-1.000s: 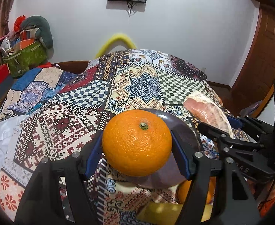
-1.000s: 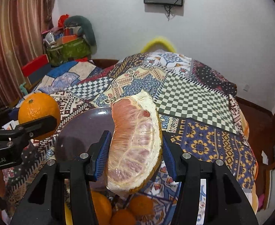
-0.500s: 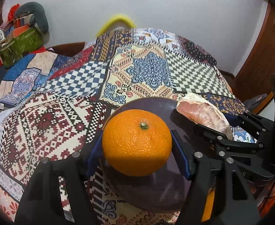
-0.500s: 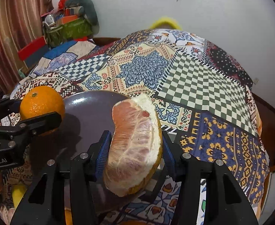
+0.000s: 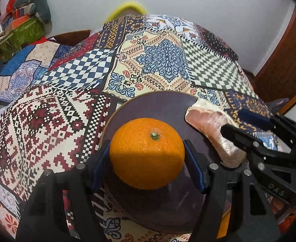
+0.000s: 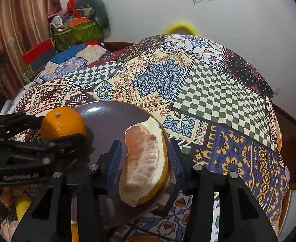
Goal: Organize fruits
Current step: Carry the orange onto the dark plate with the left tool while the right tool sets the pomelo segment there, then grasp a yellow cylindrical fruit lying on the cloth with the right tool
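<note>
Plate near rim behind hand-held gripper frame; yellow fruit mostly hidden, type unclear.
</note>
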`<state>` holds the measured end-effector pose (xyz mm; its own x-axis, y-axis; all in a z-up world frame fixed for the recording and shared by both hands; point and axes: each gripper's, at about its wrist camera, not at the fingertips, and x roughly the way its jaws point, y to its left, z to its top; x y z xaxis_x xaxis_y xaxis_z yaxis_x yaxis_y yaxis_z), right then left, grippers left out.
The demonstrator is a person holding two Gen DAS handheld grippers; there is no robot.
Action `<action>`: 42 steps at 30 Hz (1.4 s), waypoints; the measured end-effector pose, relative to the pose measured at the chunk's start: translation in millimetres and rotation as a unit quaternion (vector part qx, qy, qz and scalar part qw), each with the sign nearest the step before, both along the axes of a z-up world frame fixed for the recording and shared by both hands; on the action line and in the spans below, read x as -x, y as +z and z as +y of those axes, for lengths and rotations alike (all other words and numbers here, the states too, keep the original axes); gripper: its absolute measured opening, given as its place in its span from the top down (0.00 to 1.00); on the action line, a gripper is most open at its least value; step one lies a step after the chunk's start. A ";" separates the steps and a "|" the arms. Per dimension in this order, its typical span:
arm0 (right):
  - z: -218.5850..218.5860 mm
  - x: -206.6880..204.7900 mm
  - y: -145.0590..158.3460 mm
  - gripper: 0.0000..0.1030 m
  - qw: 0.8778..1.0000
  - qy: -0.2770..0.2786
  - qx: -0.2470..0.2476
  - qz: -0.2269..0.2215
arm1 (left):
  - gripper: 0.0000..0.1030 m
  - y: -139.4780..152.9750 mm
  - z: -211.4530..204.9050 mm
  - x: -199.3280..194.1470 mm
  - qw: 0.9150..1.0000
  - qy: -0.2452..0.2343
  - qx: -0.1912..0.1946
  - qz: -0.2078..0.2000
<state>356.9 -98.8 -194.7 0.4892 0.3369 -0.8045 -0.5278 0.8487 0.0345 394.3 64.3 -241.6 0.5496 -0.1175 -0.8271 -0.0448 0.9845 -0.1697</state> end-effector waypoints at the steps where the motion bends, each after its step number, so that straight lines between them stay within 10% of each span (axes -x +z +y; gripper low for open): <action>1: -1.7 2.1 1.9 0.57 1.000 -0.001 -0.003 0.000 | 0.33 1.9 0.2 0.9 1.000 0.000 0.002 -0.003; 26: -34.2 101.5 70.9 0.47 0.998 -0.013 -0.044 -0.051 | 0.30 112.3 -6.5 127.0 0.991 -0.002 -0.042 -0.126; 42: -16.1 155.9 32.4 0.43 0.999 0.018 -0.044 0.002 | 0.23 85.5 -11.2 194.1 0.995 -0.005 -0.039 -0.091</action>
<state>201.0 -114.9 -162.3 0.4729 0.4233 -0.7728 -0.5577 0.8228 0.1094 200.1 53.1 -156.1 0.6901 -0.0638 -0.7209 -0.0103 0.9951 -0.0980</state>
